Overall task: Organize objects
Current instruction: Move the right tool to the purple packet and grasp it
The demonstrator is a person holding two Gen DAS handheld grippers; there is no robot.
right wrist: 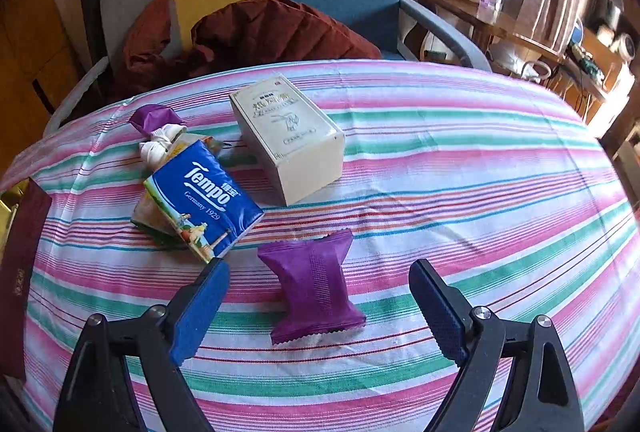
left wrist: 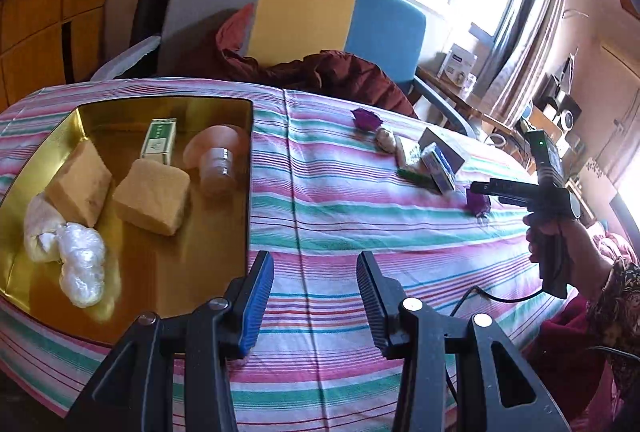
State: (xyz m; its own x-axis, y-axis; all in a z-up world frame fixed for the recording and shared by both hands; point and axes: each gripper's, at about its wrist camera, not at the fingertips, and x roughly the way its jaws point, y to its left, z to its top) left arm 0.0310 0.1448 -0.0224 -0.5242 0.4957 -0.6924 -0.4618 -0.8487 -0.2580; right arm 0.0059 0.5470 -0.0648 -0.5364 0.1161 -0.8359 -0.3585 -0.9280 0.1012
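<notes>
The right tool hangs wide open and holds nothing, its two fingers set either side of a purple packet that lies flat on the striped worktop, so the step in hand looks like picking up that packet. It sits just in front of a blue tissue pack and a cream box. Next the tool likely has to drop lower and close across the packet, then carry it to the gold tray, where sponges already lie; the left tool waits beside the tray, half open and empty.
</notes>
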